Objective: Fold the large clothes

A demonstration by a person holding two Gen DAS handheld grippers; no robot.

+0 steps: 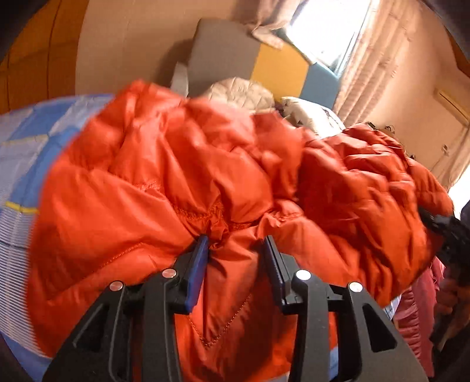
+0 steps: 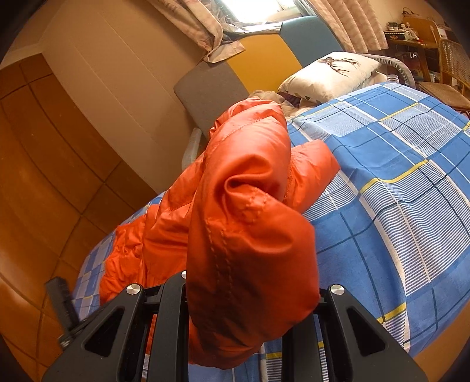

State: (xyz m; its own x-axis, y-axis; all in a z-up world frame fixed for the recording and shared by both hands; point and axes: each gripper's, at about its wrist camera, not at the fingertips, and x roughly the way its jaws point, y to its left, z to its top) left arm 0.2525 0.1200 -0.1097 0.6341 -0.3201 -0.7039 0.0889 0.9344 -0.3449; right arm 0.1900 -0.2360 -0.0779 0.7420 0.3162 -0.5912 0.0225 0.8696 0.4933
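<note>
An orange padded jacket (image 1: 182, 164) lies heaped across a bed covered by a blue checked sheet (image 2: 396, 182), spreading from the sheet's near corner toward the headboard (image 2: 252, 61) of grey, yellow and teal panels. Beside the headboard, at the sheet's far end, a white pillow (image 2: 332, 73) printed with a dark antlered figure rests against the teal panel, under a curtained window (image 2: 255, 8). Beyond the sheet's far side stands a cane-backed chair (image 2: 452, 67). Over the sheet's near corner, the left gripper (image 1: 235, 244) has a bunched fold of jacket between its blue-padded jaws, which stand partly apart; whether the pads press the cloth cannot be told. The right gripper (image 2: 249, 293) is draped by a lifted lobe of the jacket that hides its fingertips, and its grip cannot be told.
</note>
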